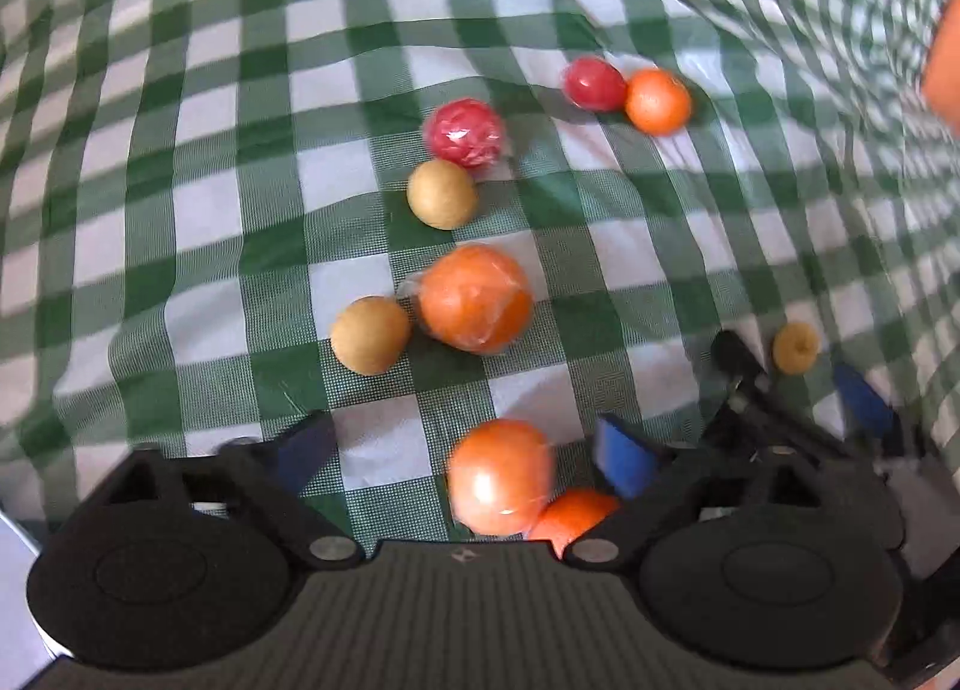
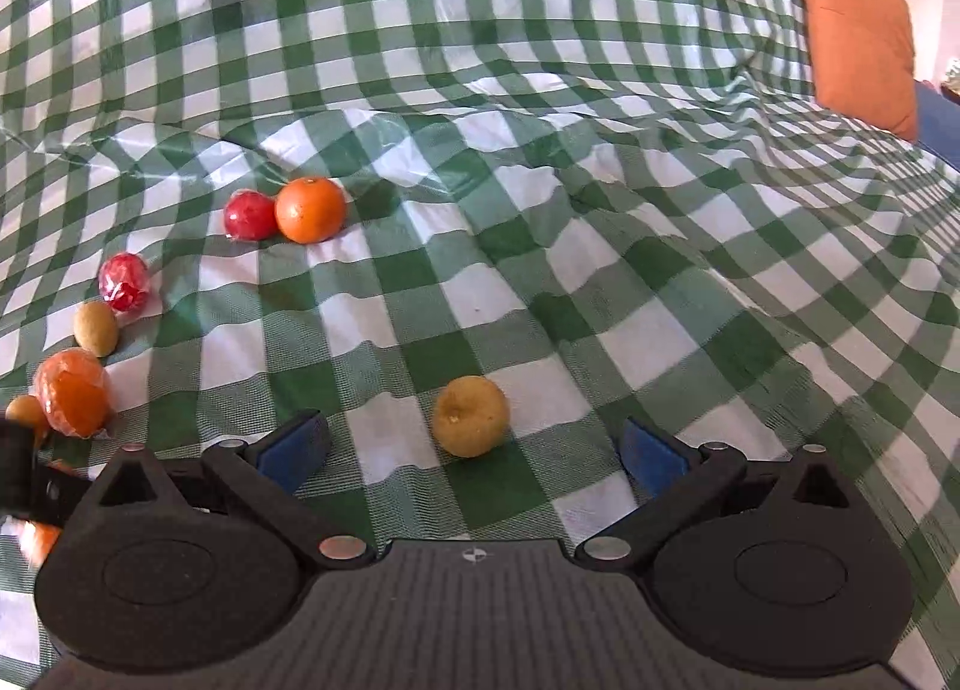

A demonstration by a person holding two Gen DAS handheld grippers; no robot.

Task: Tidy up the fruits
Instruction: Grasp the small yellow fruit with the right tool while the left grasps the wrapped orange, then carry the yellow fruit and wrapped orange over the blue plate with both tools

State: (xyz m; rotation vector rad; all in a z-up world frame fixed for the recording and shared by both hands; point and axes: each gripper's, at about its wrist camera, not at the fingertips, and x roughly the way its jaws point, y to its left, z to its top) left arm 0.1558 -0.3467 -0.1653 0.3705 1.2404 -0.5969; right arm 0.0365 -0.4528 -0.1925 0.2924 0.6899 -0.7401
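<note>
Left hand-held gripper (image 1: pixel 462 456): jaws apart, straddling an orange fruit (image 1: pixel 501 474); pads not pressing, so released. A second orange (image 1: pixel 570 513) touches it.
Right hand-held gripper (image 2: pixel 474 453): jaws wide, released, a yellow fruit (image 2: pixel 471 416) just ahead between the pads.
Why: each pair of jaws probably lined up to pick one fruit for sorting.
Surface: green checked cloth (image 2: pixel 540 150), rumpled; fruits settle in its dips.
Left view only: the two oranges under the left jaws, two tan fruits (image 1: pixel 442 193).
Right view only: orange cushion (image 2: pixel 858 30) far off.
</note>
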